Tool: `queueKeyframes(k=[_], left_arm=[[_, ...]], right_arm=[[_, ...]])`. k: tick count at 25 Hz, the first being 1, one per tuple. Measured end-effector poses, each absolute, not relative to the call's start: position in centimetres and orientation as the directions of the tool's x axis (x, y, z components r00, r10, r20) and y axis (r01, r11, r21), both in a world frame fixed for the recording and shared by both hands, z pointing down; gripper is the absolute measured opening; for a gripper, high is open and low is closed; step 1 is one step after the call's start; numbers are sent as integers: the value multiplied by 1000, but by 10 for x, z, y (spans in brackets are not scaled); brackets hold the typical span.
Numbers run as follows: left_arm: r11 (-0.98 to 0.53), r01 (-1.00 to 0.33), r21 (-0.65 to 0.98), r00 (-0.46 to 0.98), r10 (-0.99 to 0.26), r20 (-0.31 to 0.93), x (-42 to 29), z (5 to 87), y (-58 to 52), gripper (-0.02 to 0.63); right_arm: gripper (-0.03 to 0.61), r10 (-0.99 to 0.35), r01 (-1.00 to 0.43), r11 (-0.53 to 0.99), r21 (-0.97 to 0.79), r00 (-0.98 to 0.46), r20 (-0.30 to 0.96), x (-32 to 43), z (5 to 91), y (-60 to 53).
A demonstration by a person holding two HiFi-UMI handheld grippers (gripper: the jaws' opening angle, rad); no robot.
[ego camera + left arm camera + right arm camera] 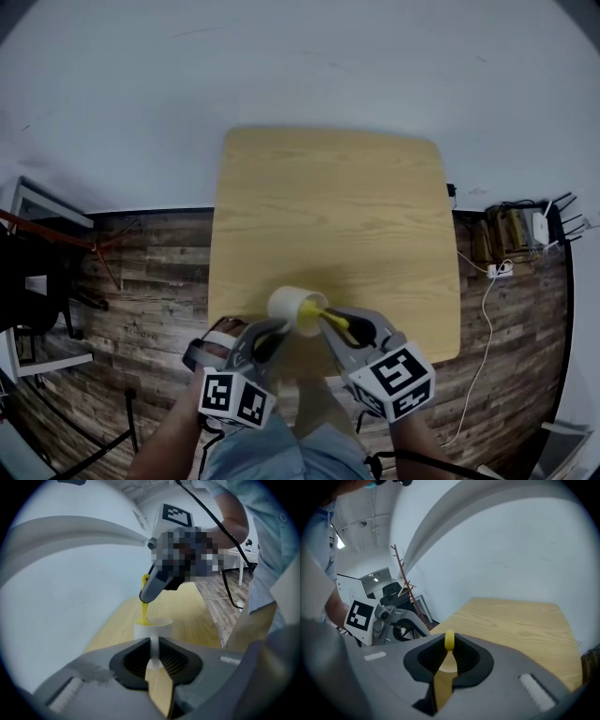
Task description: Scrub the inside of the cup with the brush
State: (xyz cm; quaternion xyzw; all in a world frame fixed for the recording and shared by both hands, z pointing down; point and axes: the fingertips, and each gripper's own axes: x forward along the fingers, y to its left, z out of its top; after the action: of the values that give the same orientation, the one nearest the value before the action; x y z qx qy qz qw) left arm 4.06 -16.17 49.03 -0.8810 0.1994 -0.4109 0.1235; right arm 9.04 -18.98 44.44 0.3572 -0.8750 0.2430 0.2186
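Note:
A white cup [292,307] hangs over the near part of the wooden table [328,206], its mouth turned toward my right gripper. My left gripper [270,332] is shut on the cup's thin white handle [153,645], and the cup's body [153,628] shows just beyond the jaws. A yellow brush [330,316] reaches from my right gripper [353,328] into the cup's mouth. Its yellow shaft [144,605] dips inside the rim, and the bristles are hidden. In the right gripper view the jaws are closed on the brush's yellow handle [449,640].
The table's front edge [281,361] lies right under both grippers, with wood-plank floor [150,281] on either side. A white wall [300,66] stands behind the table. Cables and a power strip [497,270] lie on the floor at the right.

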Motion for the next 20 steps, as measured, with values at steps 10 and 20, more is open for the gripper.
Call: queueKeyframes(k=[10,20], left_arm=[[-871,-335,-358,590,-490,642,36,488,-172,78],[-870,-344,-354,595,-493,635,35,490,-171,78]], right_arm=[[40,-530,-777,564,-282,-602,597,118,465,-178],[40,-502,-759,550,-349,-634,589,93,461,-157]])
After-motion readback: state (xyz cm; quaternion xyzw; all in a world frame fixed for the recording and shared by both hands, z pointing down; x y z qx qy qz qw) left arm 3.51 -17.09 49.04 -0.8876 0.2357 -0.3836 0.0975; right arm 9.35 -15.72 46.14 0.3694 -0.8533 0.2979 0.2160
